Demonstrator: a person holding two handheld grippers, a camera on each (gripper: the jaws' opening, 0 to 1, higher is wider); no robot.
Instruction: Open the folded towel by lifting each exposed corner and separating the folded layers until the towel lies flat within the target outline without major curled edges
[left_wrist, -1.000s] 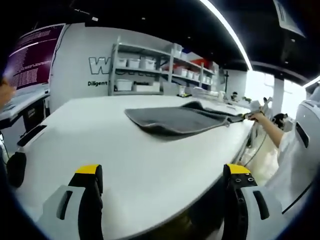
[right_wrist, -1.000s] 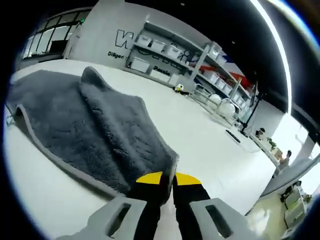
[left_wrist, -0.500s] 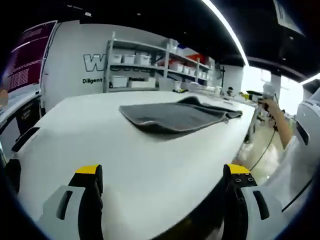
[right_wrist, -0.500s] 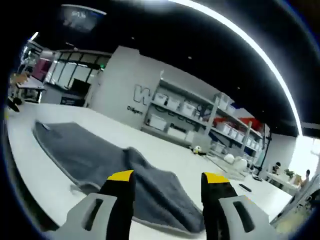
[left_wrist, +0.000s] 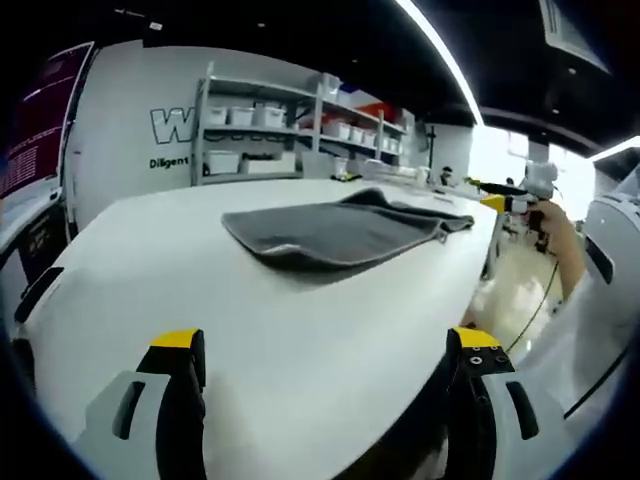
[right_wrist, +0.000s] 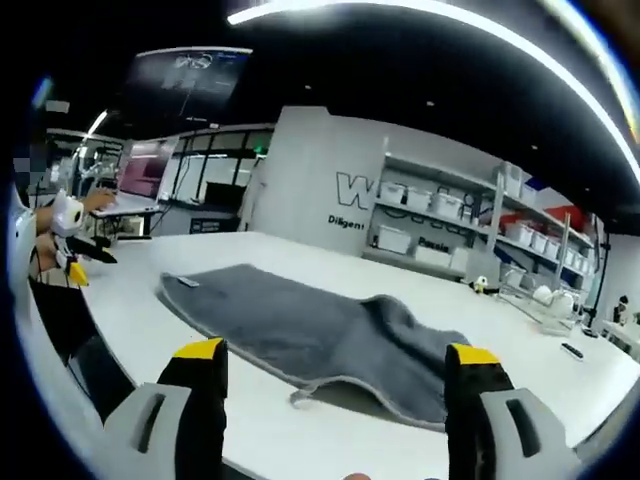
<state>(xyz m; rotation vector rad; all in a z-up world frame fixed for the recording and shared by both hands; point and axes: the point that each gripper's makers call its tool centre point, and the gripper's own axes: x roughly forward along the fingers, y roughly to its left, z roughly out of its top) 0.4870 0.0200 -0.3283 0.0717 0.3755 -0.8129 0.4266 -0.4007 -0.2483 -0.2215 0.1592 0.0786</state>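
Grey fleecy towel (right_wrist: 320, 335) lies rumpled on my white tabletop (left_wrist: 150, 260), ahead of both tongs, left (left_wrist: 325, 385) and right (right_wrist: 335, 390), which are released, backed off for another corner.

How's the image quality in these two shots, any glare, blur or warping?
Left gripper view: the window at right is blown out, the ceiling light strip bows from fisheye warp, and the towel casts a soft shadow on the table. Right gripper view: the far left edge is blurry; the towel is fairly sharp.
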